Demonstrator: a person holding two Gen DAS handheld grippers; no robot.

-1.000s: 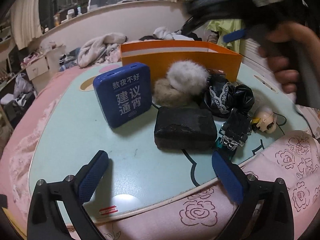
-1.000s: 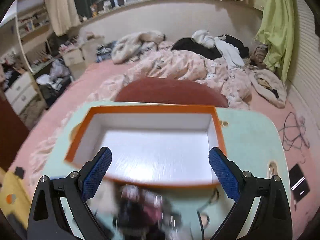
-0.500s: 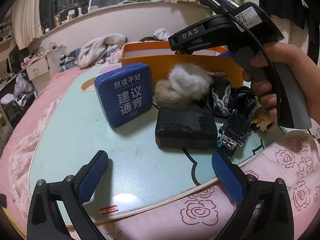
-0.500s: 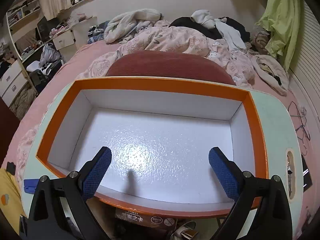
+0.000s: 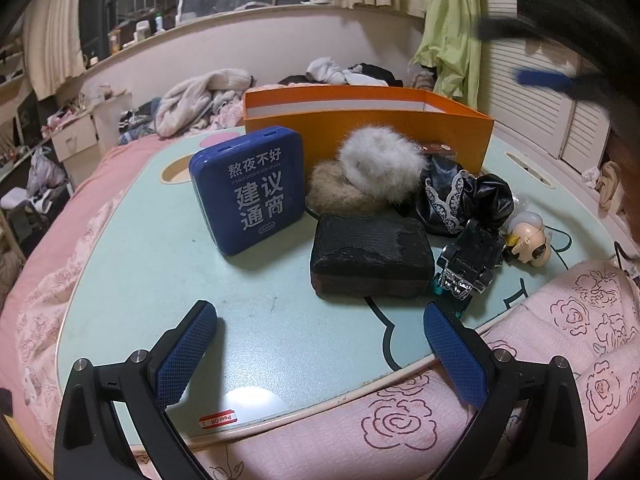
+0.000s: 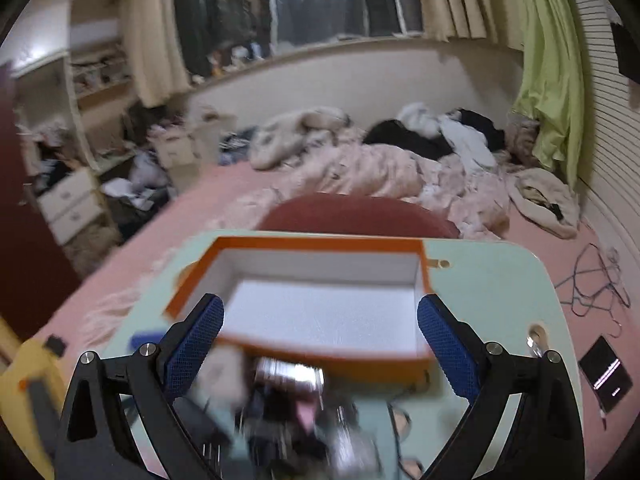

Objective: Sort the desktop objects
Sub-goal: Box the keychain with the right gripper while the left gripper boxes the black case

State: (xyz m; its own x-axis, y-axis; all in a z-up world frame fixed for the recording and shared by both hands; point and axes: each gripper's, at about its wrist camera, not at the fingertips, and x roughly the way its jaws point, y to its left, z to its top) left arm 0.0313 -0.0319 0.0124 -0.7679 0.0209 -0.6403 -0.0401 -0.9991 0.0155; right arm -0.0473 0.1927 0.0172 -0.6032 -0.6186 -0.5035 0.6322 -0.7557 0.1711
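Note:
An empty orange box (image 5: 368, 120) with a white inside (image 6: 332, 312) stands at the far side of the pale green table (image 5: 152, 264). In front of it lie a blue tin (image 5: 248, 190), a white and a brown fur puff (image 5: 380, 164), a black block (image 5: 372, 256), black lace cloth (image 5: 460, 196), a black toy robot (image 5: 468, 264) and a small doll head (image 5: 528, 240). My left gripper (image 5: 320, 344) is open and empty near the table's front edge. My right gripper (image 6: 320, 336) is open and empty, raised above the blurred objects before the box.
The table sits on a pink bed with a rose-pattern quilt (image 5: 560, 360). A dark red cushion (image 6: 356, 216) lies behind the box. Piled clothes (image 6: 400, 160), a phone (image 6: 606, 376) and cables (image 6: 592, 280) lie beyond and right.
My right gripper has pulled back and up from over the box; it left the middle of the left wrist view and shows only as a blur at top right. The left gripper has not moved.

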